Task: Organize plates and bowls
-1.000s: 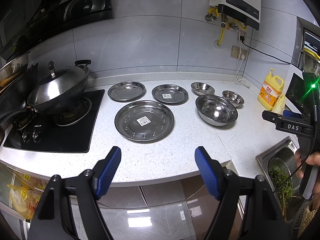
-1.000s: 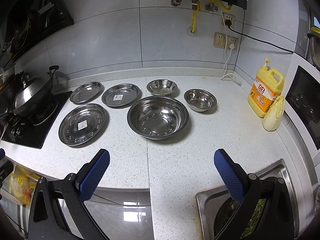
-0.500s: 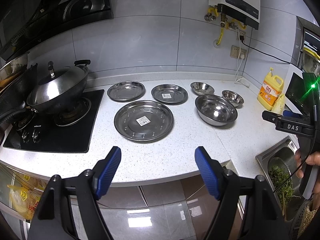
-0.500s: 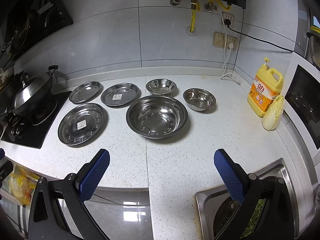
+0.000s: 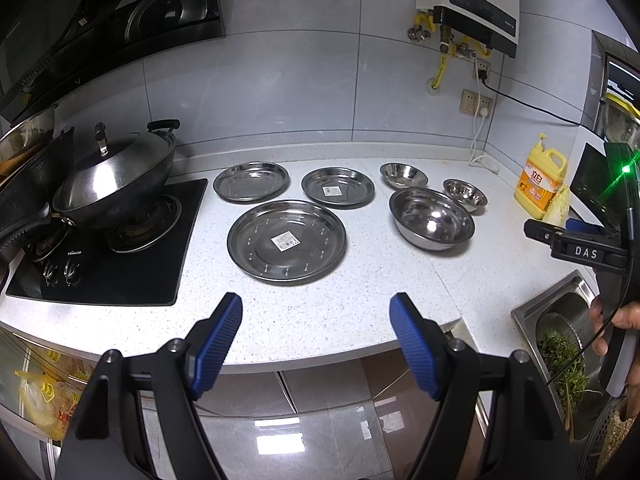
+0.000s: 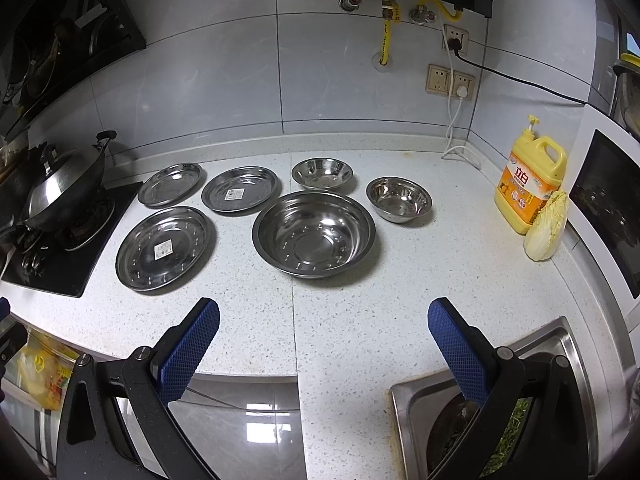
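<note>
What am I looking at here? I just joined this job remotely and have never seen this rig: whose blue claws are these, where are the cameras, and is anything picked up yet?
No robot arm here: a person holds a two-finger gripper in each hand, with a fisheye camera on each looking along its blue pads. One picture is from the left gripper, the other from the right gripper. Both are open, holding nothing, at the counter's near edge.

On the white counter lie three steel plates: the large plate and two smaller plates. Right of them stand the big bowl and two small bowls. Nothing is stacked yet. A lidded wok sits on the stove; a detergent jug stands far right.
</note>
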